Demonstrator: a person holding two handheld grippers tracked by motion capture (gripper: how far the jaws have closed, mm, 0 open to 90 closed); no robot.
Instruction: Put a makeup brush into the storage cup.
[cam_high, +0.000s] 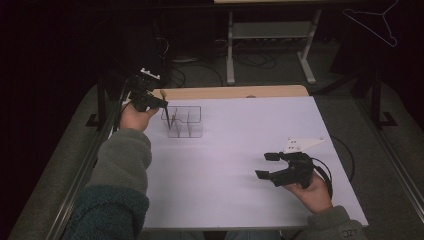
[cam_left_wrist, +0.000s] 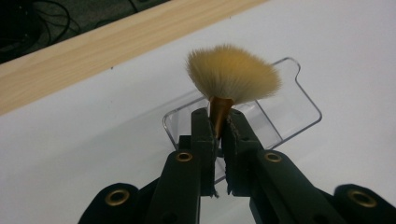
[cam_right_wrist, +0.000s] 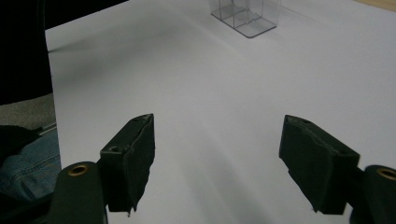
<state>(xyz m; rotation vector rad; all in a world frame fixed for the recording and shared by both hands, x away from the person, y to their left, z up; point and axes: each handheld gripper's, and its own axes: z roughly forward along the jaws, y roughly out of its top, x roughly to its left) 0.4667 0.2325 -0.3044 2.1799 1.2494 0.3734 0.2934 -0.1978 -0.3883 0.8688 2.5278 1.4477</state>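
Golden-handled brush (cam_left_wrist: 232, 81) clenched in left gripper (cam_left_wrist: 218, 123) over clear organizer (cam_left_wrist: 299, 109); right gripper (cam_right_wrist: 217, 149) released.

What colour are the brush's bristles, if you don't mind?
The brush has pale tan bristles, seen best in the left gripper view.

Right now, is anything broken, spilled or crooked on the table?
Nothing stands out. The clear box stands upright on the white table, with nothing spilled around it. The left gripper holds a fluffy brush by its gold neck, just above the box. The right gripper is open with nothing between its jaws.
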